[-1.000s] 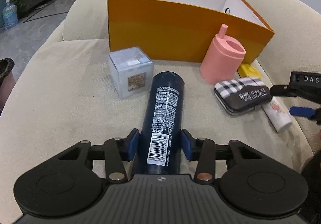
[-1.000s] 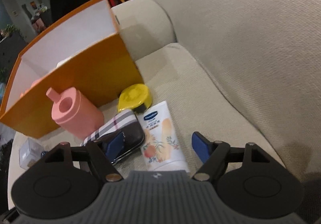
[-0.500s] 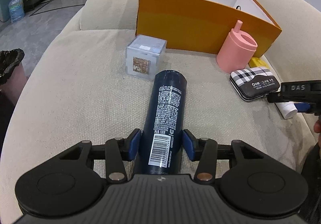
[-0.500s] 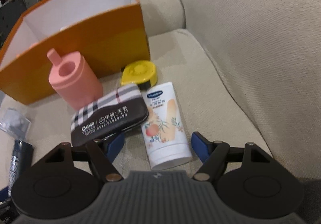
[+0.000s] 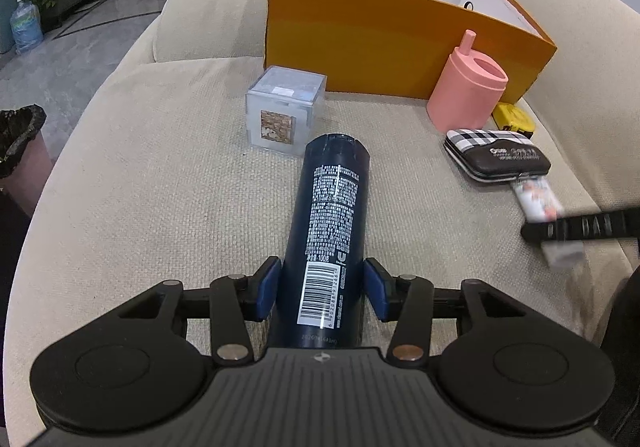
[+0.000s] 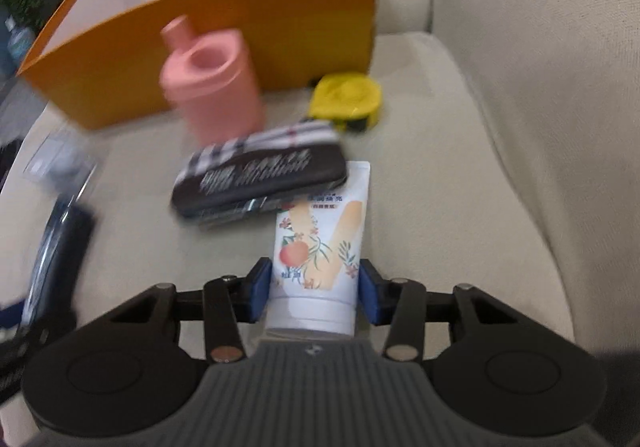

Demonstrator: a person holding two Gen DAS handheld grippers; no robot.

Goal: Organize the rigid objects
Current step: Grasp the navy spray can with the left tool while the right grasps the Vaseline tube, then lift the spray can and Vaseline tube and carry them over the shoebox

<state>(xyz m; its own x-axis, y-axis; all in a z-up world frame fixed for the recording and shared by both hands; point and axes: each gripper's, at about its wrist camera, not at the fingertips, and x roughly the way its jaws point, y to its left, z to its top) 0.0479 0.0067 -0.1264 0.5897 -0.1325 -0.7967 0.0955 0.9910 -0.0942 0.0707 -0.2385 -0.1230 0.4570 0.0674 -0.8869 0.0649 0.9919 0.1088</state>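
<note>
A beige sofa (image 5: 152, 183) carried everything, its seat cushion spread wide under both cameras and its backrest rising on the right of the right wrist view. At the back of the seat stood an orange box (image 5: 384, 35), open at the top with a white inside, its long wall facing the grippers. The left gripper (image 5: 322, 293) was clamped on a dark blue bottle (image 5: 332, 215), its blue pads pressed against the bottle's lower sides near the barcode; the bottle pointed away along the fingers toward the box, and I could not tell whether it rested on the cushion or hung just above it. The right gripper (image 6: 316, 291) was closed on a floral cream tube (image 6: 320, 243), pads against both sides near the cap end, the tube's flat end reaching toward a plaid case (image 6: 260, 175), which overlapped the tube's far corner. A pink cup (image 5: 466, 91) with a straw-like spout stood upright just in front of the box wall, near the plaid case. A clear cube (image 5: 284, 111) sat on the cushion just beyond the bottle's tip and close to the box. A yellow tape measure (image 6: 348, 97) lay beside the box's right corner, behind the case. The right wrist view was blurred toward its left.
</note>
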